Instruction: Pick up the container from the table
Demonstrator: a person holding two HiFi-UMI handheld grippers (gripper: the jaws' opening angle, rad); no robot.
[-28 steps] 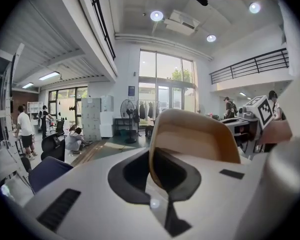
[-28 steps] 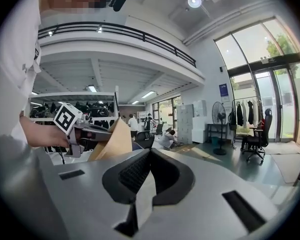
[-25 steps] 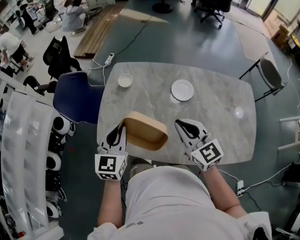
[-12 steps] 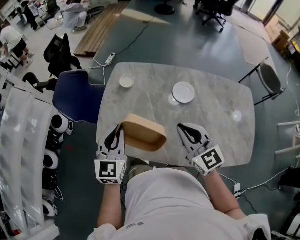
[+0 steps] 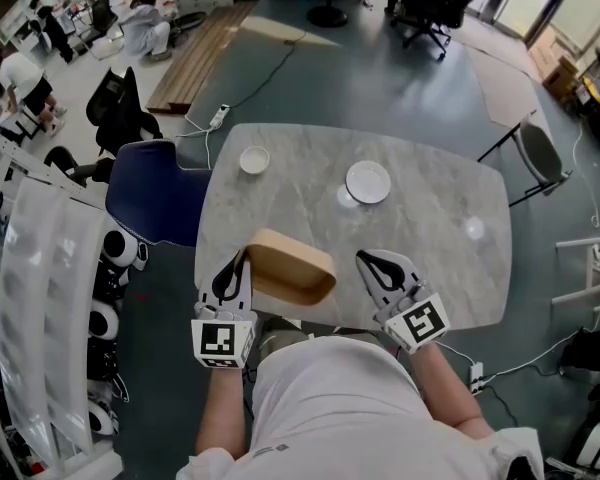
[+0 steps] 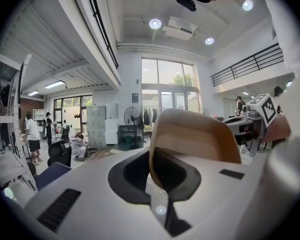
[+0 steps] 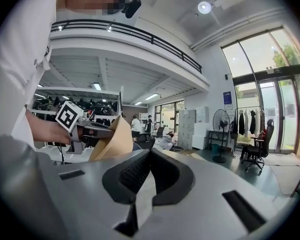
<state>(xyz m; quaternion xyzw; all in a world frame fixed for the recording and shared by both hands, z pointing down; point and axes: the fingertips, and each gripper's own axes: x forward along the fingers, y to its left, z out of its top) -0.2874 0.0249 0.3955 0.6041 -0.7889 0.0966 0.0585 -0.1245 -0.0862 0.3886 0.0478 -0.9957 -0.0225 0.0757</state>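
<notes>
The container [image 5: 290,266] is a shallow tan paper tray, tilted and held off the marble table [image 5: 440,258] near its front edge. My left gripper [image 5: 237,268] is shut on the container's left rim. In the left gripper view the container's wall [image 6: 195,134] rises from between the closed jaws of the left gripper [image 6: 156,184]. To the right, my right gripper [image 5: 372,261] holds nothing and its jaws meet. In the right gripper view the right gripper [image 7: 149,156] is shut, with the container [image 7: 112,140] and the left gripper [image 7: 85,126] off to its left.
A white plate [image 5: 367,181] lies mid-table with a small clear glass [image 5: 346,198] beside it. There is a small white bowl [image 5: 254,159] at the far left and a small pale object [image 5: 474,229] at the right. A blue chair [image 5: 150,196] stands at the table's left edge.
Almost nothing has changed. The left gripper still holds the container in nearly the same spot, and the right gripper has barely shifted.
</notes>
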